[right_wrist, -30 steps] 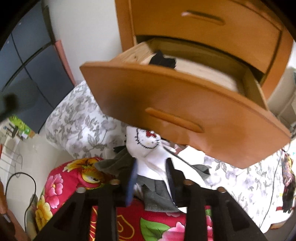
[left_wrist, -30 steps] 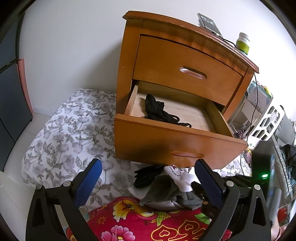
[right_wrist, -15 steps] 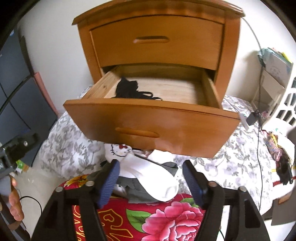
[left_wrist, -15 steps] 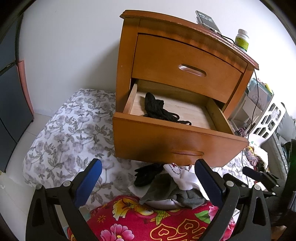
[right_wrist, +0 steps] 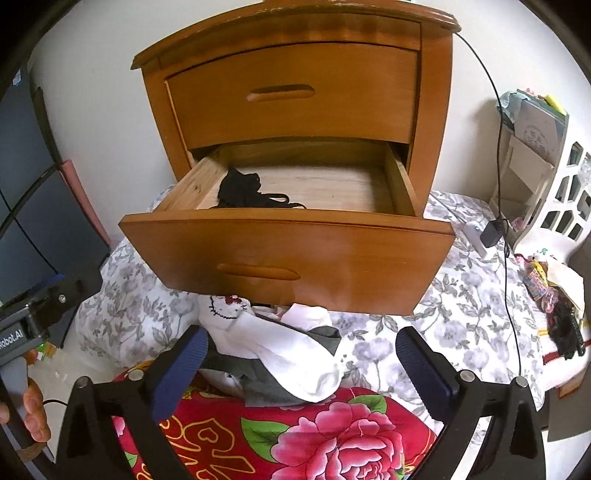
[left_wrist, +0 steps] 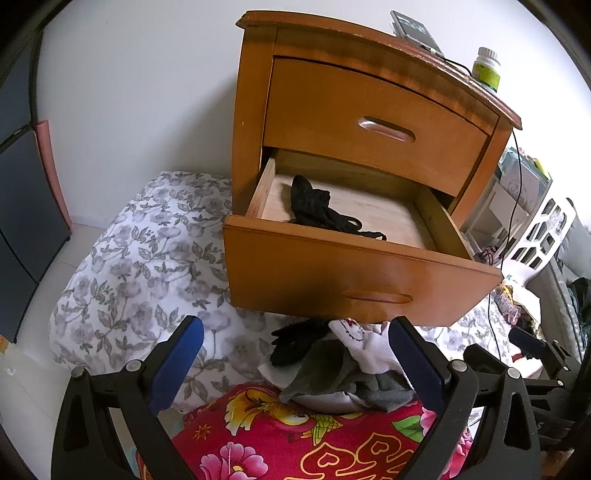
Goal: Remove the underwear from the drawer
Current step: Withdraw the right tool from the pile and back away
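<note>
The lower drawer (left_wrist: 332, 273) of the wooden nightstand stands pulled out. A crumpled piece of black underwear (left_wrist: 314, 206) lies at its left side, also seen from the right wrist (right_wrist: 240, 190). Below the drawer front (right_wrist: 288, 258) is a pile of clothes: a white garment with a cartoon cat face (right_wrist: 280, 347), grey cloth (left_wrist: 332, 376) and a black piece (left_wrist: 295, 339). My left gripper (left_wrist: 294, 326) hangs open over the pile. My right gripper (right_wrist: 302, 336) is still opening; the white garment lies loose between its fingers, touching neither pad.
A phone (left_wrist: 415, 27) and a small bottle (left_wrist: 487, 72) sit on the nightstand, with a cable running down its right side. White flowered bedding (left_wrist: 140, 266) lies underneath, a red flowered blanket (right_wrist: 332, 435) nearest me. A white lattice basket (right_wrist: 561, 195) stands to the right.
My right gripper opened wide and let go of the white garment, which now rests on the pile. It drew back, rose and rolled level. The left gripper stayed put.
</note>
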Motion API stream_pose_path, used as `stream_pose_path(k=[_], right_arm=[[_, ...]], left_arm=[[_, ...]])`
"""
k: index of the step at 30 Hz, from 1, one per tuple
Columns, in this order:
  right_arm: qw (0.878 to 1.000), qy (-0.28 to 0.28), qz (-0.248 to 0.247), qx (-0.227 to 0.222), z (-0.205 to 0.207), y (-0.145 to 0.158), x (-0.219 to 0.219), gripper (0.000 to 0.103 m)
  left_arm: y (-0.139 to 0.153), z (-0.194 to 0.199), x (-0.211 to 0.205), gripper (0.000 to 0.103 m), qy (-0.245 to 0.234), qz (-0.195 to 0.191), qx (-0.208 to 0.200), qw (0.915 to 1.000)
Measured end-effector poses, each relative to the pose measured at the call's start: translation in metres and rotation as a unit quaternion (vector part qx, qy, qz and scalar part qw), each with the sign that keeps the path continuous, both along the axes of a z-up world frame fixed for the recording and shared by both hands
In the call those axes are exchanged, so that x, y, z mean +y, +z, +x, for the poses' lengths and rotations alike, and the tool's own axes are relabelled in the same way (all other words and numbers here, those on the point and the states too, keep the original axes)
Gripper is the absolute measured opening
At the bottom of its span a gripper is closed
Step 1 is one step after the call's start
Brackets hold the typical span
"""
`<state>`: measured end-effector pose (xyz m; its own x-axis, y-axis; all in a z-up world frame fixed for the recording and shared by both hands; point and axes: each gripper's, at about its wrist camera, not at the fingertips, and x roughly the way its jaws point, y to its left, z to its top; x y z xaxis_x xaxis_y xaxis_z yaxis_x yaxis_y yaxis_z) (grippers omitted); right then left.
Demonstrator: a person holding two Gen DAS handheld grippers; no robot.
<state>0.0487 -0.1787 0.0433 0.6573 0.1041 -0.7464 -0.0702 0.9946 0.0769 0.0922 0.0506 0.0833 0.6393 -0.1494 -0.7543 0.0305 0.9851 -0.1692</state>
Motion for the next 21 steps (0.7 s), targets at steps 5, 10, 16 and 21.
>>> stream_pose_path(k=[5,10,16,21], right_arm=[[1.000,-0.003,0.006,-0.007,-0.001,0.000,-0.004,0.103],[1.000,-0.007,0.017,-0.019,-0.003,0.002,-0.008,0.103],[0.999,-0.018,0.025,-0.031,-0.003,0.004,-0.016,0.103],[0.998,-0.031,0.043,-0.045,-0.006,0.006,-0.025,0.103]], left_arm=[[-0.002,0.001,0.000,0.100,0.006,0.003,-0.009,0.9999],[-0.005,0.002,0.001,0.100,0.012,0.000,-0.015,0.9998],[-0.003,0.009,0.001,0.101,0.013,-0.017,-0.011,0.9997],[0.009,0.019,0.001,0.101,0.017,-0.038,-0.049,0.9979]])
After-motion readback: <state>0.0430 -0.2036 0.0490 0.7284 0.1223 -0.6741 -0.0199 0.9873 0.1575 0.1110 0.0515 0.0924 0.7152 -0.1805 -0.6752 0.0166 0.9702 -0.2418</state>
